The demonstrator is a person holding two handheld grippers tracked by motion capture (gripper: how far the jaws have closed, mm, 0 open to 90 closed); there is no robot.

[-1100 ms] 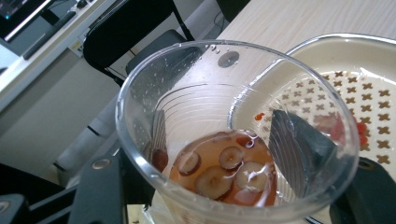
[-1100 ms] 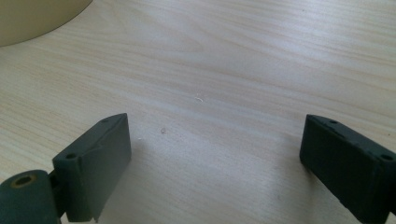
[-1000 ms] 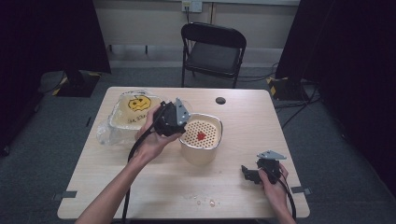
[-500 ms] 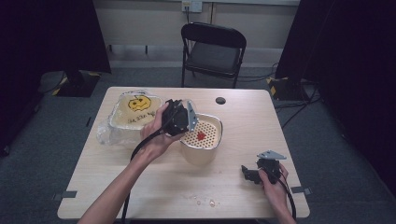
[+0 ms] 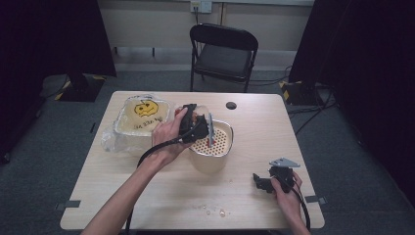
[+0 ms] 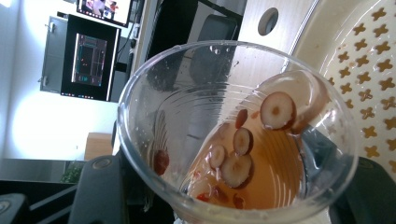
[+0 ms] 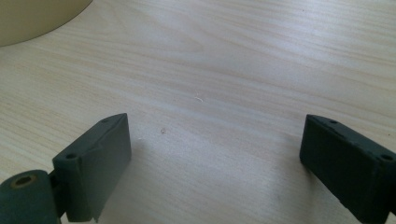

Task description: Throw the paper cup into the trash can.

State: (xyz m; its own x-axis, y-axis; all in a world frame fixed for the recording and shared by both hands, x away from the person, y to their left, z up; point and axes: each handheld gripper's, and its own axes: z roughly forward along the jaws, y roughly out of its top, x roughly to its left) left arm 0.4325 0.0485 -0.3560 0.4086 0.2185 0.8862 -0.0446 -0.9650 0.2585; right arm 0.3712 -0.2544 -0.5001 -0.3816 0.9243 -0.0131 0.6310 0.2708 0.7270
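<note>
Cup (image 6: 233,135), clamped in the left claw (image 5: 195,126), should tip slowly so fruit slices land inside the strainer basket (image 5: 215,142), while the right claw (image 7: 224,158) rests apart on the bench (image 5: 147,196).

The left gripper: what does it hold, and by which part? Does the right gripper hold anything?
The left gripper holds a clear plastic cup by its side wall, tilted over the perforated strainer. The right gripper holds nothing; its jaws stand open over the table.
</note>
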